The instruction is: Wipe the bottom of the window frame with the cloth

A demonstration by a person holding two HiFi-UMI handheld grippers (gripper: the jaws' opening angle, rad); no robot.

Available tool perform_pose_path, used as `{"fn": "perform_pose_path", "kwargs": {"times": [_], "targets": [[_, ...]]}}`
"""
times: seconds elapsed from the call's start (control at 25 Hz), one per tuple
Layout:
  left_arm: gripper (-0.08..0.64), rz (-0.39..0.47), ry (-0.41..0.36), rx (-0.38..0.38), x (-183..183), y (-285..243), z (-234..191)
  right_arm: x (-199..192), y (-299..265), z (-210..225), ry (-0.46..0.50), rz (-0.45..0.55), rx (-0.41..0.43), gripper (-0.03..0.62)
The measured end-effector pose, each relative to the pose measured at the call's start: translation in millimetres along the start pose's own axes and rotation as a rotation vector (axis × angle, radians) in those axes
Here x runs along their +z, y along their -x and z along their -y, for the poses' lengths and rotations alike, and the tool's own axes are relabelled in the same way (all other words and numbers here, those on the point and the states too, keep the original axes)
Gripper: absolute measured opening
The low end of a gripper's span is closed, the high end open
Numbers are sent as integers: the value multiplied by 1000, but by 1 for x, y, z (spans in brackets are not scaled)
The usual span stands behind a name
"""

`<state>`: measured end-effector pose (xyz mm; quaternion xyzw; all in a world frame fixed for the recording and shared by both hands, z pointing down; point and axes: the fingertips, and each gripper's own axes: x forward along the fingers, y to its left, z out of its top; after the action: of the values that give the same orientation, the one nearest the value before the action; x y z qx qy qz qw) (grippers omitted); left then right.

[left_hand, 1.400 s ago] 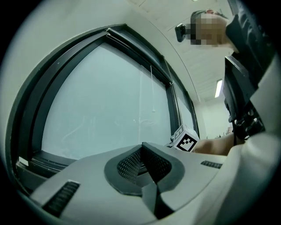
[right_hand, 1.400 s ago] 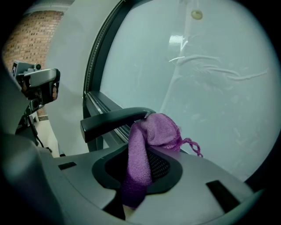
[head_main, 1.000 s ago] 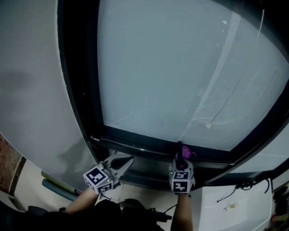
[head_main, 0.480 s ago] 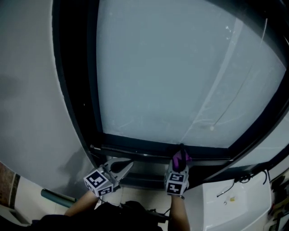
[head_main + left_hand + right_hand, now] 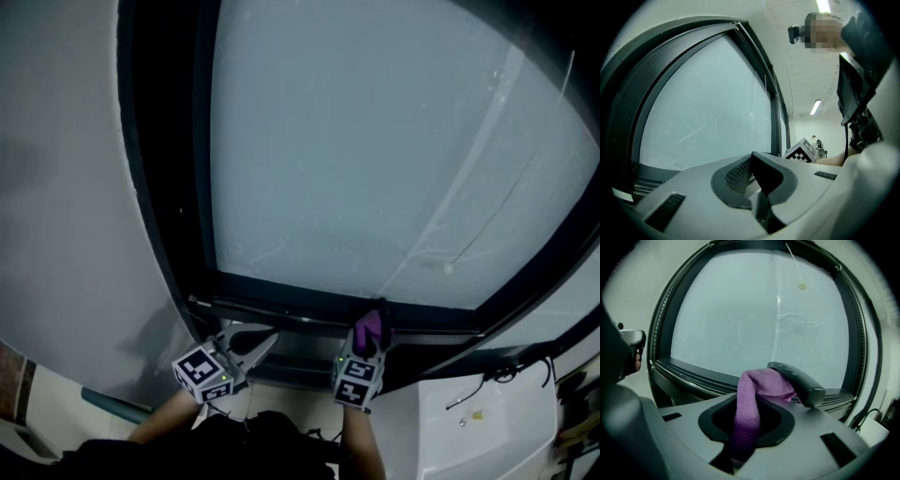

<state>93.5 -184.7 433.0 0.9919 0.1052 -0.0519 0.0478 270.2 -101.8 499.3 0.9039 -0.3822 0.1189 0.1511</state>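
Along the dark window frame's bottom rail point(image 5: 281, 306), the purple towelling cloth point(image 5: 372, 326), clenched in the right gripper point(image 5: 368, 340) jaws, has been slid slightly leftward, so wiping is judged underway; the left gripper point(image 5: 261, 339) jaws are closed, empty.

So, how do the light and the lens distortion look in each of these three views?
Head view: dim overall; the pale window pane is the brightest part, and the dark window frame bows from the wide lens. Left gripper view: strong fisheye, black corners, bright ceiling lamps. Right gripper view: the purple cloth is sharp and the edges go black.
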Motion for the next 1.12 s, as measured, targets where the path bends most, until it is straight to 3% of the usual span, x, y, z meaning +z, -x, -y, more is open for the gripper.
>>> {"fn": "perform_pose_path", "kwargs": {"times": [0.24,0.52,0.68,0.92,1.12], "targets": [[5,-4,-17,-16,3,3,-3,13,-6,-27,92,13,13,83],[5,2,-10,4,5,13,-10,34,-23,-20,-60,7,78,83],[5,4,-8,21,5,18,-19,63,-21,-18,1,58,42,83],[5,25,-7,48,13,26,-25,54,-43,-15,12,-72,93,83],[5,33,-8,75,16,35,-30,42,-49,-48,130,-241,285,83]]}}
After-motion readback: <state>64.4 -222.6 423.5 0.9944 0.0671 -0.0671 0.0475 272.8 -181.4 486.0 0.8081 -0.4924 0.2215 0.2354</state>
